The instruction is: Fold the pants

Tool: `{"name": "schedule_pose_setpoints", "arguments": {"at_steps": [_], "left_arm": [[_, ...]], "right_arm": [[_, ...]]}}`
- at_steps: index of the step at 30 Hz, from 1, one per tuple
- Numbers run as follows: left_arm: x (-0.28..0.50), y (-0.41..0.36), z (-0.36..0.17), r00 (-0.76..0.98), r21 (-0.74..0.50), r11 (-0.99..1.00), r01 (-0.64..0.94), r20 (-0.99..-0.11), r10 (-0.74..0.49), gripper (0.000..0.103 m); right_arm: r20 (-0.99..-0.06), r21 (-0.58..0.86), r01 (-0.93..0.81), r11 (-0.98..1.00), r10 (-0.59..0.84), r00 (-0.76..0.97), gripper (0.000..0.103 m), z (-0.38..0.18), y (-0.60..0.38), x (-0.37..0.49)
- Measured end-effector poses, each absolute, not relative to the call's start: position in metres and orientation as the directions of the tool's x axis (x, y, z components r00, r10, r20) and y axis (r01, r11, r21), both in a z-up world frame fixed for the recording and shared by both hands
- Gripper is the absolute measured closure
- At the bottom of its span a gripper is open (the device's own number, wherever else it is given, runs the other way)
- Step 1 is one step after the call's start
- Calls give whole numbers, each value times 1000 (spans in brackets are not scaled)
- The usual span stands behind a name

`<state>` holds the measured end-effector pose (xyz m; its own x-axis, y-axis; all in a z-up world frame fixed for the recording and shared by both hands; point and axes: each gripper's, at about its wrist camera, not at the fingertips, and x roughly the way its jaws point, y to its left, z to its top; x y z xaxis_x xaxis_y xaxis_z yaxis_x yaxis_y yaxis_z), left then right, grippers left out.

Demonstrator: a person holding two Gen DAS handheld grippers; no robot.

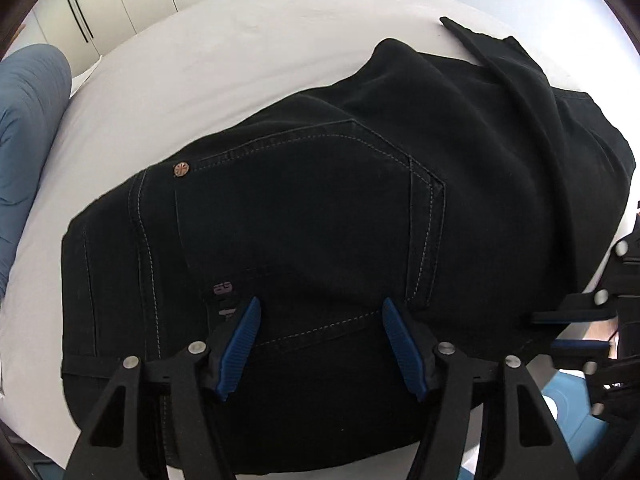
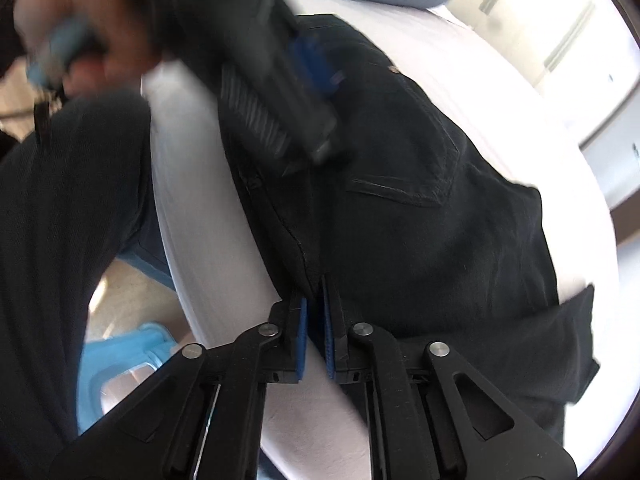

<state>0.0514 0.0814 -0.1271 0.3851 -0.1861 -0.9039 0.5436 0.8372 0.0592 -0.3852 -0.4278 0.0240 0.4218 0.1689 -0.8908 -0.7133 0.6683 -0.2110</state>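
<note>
Black denim pants [image 1: 320, 208] with pale contrast stitching and a copper rivet [image 1: 180, 169], lying folded on the white bed [image 1: 240, 60] near its front edge, legs running toward the right edge, left gripper [image 1: 320, 344] spread wide, empty above the back pocket [image 1: 304, 216], right gripper [image 2: 314, 320] nearly closed, pinching the pants' edge seam.

Black pants [image 1: 320, 208] are lying bunched on a white bed [image 1: 224, 56], back pocket [image 1: 304, 200] facing up, a copper rivet [image 1: 180, 169] showing at its 10 o'clock corner. The left gripper [image 1: 320, 316] is hovering over the waistband at 6 o'clock, its blue-padded jaws spread wide apart. The right gripper [image 1: 576, 330] is reaching in at 4 o'clock, at the fabric's edge.
</note>
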Motion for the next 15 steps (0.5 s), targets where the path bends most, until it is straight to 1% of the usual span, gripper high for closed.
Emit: {"name": "schedule_pose_setpoints", "arguments": {"at_steps": [1,2,3,5,7,9,11,13,15], "left_arm": [[50,84,-126,391,48,845,533,-900,-195,36],[49,85,-125,386,48,847,529,-903,-189,36],[48,84,-122,382,60,844,534,-907,-177,36],[46,81,-113,390,84,838,539,-907,-160,39],[49,77,-96,427,78,850,520,-886,-179,40],[53,70,-78,450,25,860,510,-859,-243,40],[60,57,-73,442,-30,862,506,-849,-288,40],[66,42,-78,419,-77,855,513,-847,-328,40],[73,28,-92,376,-110,853,510,-864,-336,40]], "right_arm": [[-895,-161,-693,702,193,403,84,30,-437,-385],[-892,-107,-671,734,227,391,70,38,-447,-386],[-880,-52,-636,770,265,393,48,47,-461,-387],[-846,42,-554,831,324,423,27,67,-491,-385],[-810,116,-460,880,352,469,26,87,-528,-372],[-809,110,-349,931,288,513,26,103,-566,-344],[-806,85,-207,975,190,561,26,117,-611,-305],[-833,77,-35,996,84,546,26,125,-655,-260],[-888,94,114,989,31,459,26,119,-697,-208]]}}
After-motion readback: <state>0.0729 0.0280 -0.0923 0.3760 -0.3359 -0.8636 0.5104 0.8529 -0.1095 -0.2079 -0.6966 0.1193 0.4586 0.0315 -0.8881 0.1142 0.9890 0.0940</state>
